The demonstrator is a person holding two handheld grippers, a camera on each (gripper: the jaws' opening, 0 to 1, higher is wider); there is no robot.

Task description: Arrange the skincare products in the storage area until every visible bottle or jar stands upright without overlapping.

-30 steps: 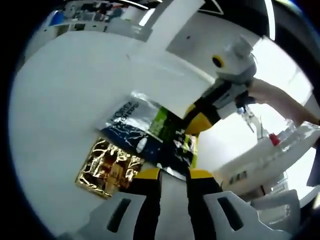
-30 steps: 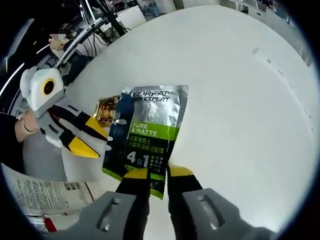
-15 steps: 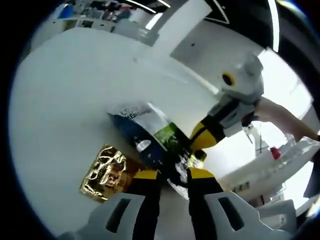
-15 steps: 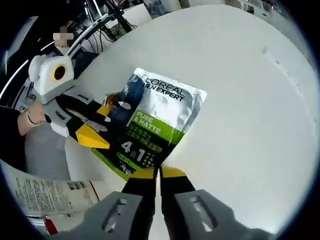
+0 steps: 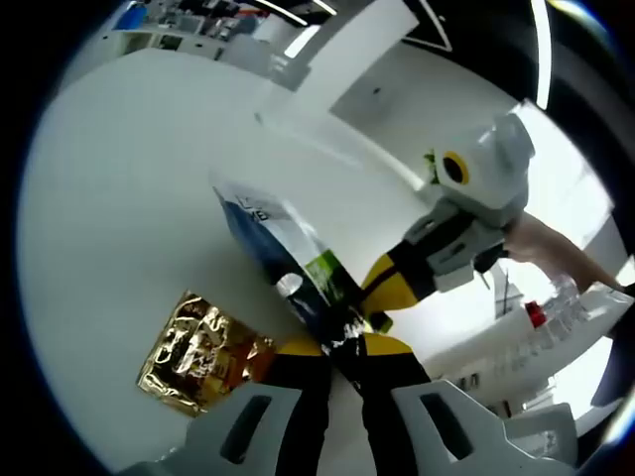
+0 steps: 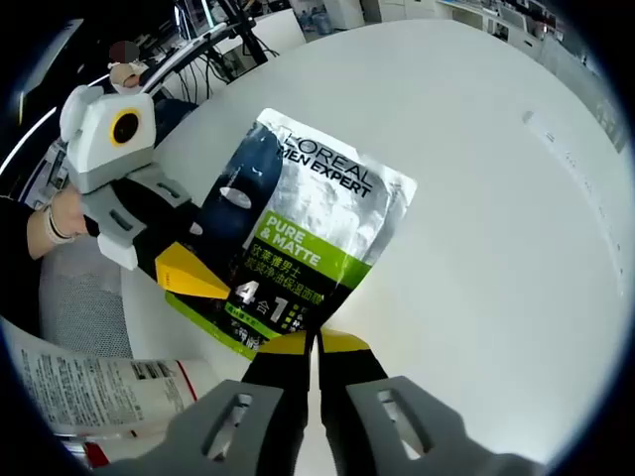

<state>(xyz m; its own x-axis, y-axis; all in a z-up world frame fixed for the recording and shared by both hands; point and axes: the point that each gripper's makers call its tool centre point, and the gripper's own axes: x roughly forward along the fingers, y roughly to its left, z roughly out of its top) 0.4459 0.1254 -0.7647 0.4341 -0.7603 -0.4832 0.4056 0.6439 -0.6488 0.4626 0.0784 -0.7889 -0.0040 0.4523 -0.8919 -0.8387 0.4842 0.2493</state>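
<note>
I see both my claws, left [image 5: 342, 349] and right [image 6: 316, 343], pinched on the green pouch [image 6: 298, 253], which sits mid-frame above the white table [image 6: 496, 248], with a gold pouch [image 5: 198, 352] lower left.

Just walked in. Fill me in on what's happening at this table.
A person is working with a hand-held tool in each hand. The right tool is shut on the bottom edge of a L'Oreal Men Expert sachet, holding it up off the white table. The left tool grips the same sachet from its side. A gold foil packet lies flat on the table. Bottles in a clear organiser stand off to one side.
</note>
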